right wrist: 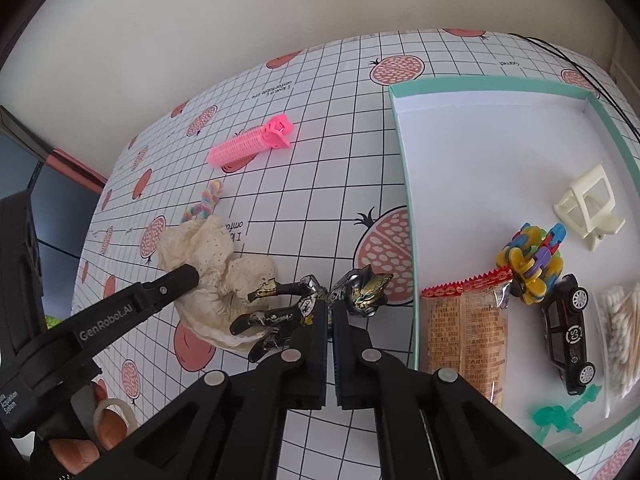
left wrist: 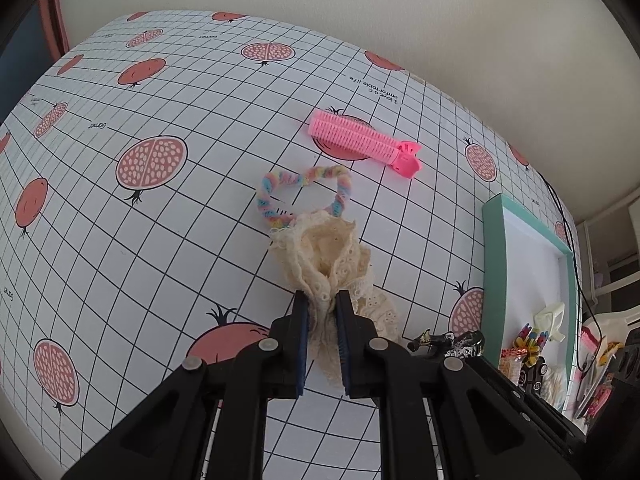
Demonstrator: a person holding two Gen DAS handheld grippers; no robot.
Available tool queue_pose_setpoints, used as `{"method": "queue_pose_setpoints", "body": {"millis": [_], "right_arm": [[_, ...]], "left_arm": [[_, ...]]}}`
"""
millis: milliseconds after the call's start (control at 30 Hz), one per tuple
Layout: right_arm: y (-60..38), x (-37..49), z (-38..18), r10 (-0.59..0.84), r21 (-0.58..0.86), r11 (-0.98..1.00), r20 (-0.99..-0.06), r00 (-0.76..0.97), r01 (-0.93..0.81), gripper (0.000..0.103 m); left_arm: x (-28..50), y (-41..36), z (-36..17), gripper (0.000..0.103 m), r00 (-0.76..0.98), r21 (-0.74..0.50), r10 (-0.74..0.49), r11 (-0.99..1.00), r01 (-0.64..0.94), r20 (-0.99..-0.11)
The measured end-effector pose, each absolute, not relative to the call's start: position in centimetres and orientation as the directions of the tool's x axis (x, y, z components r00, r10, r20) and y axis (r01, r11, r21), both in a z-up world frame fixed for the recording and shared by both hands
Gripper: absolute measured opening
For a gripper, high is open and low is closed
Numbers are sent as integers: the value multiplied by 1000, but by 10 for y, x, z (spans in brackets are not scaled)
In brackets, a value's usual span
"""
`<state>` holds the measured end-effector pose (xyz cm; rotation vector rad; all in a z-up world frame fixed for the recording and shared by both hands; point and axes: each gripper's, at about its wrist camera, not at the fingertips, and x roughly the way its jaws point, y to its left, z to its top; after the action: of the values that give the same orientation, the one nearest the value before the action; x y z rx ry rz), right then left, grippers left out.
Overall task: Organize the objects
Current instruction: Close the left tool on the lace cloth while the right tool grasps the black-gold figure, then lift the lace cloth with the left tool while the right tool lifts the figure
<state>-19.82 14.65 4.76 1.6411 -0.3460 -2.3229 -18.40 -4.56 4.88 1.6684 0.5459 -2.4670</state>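
Observation:
My left gripper (left wrist: 322,300) is shut on a cream lace scrunchie (left wrist: 320,248) that rests on the pomegranate-print tablecloth. From the right wrist view its finger (right wrist: 188,276) presses into the same scrunchie (right wrist: 208,248). A pastel rainbow hair tie (left wrist: 304,176) lies just beyond the lace. Farther back is a pink hair roller clip (left wrist: 360,140). My right gripper (right wrist: 329,308) is shut on the waist of a black and gold action figure (right wrist: 360,288) lying on the cloth beside the scrunchie. The figure (left wrist: 448,342) also shows at the right of the left wrist view.
A teal-rimmed white box (right wrist: 404,160) stands at the right, holding a snack packet (right wrist: 464,320), a black toy car (right wrist: 568,328), a colourful plastic toy (right wrist: 532,264), a cream plastic piece (right wrist: 588,208) and cotton swabs (right wrist: 620,328). A black cable (right wrist: 580,68) runs behind it.

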Motion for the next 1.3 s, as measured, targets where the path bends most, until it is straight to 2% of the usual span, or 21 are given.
{"method": "queue_pose_setpoints", "body": {"millis": [33,67,133,233,533,833,1300], "right_arm": [[146,-198,48,-353,343,-935,-879,-320,87,12],[145,-198,49,-346,336,-938,-882,-320,86,24],[146,-197,50,-336,328,-941,-884,-325,81,33],[149,-198,49,-324,325,-944,-886,-330,55,33],[153,-205,39,-334,360,-933,-882,-331,-16,49],[154,-213,38,-328,382,-920,-870,-367,-84,50],[154,-210,25,-358,428,-886,-875,-326,-179,50]], "left_arm": [[-184,-46,49,13,-388,-232,107,-928,290,-915],[-184,-46,49,13,-388,-233,109,-928,291,-915],[-184,-47,48,13,-387,-235,111,-927,291,-916],[-184,-48,48,13,-386,-238,114,-926,292,-916],[-184,-53,48,13,-389,-253,126,-922,294,-913],[-185,-59,42,13,-381,-266,139,-914,305,-914],[-186,-58,38,14,-374,-281,157,-909,307,-914]]}}
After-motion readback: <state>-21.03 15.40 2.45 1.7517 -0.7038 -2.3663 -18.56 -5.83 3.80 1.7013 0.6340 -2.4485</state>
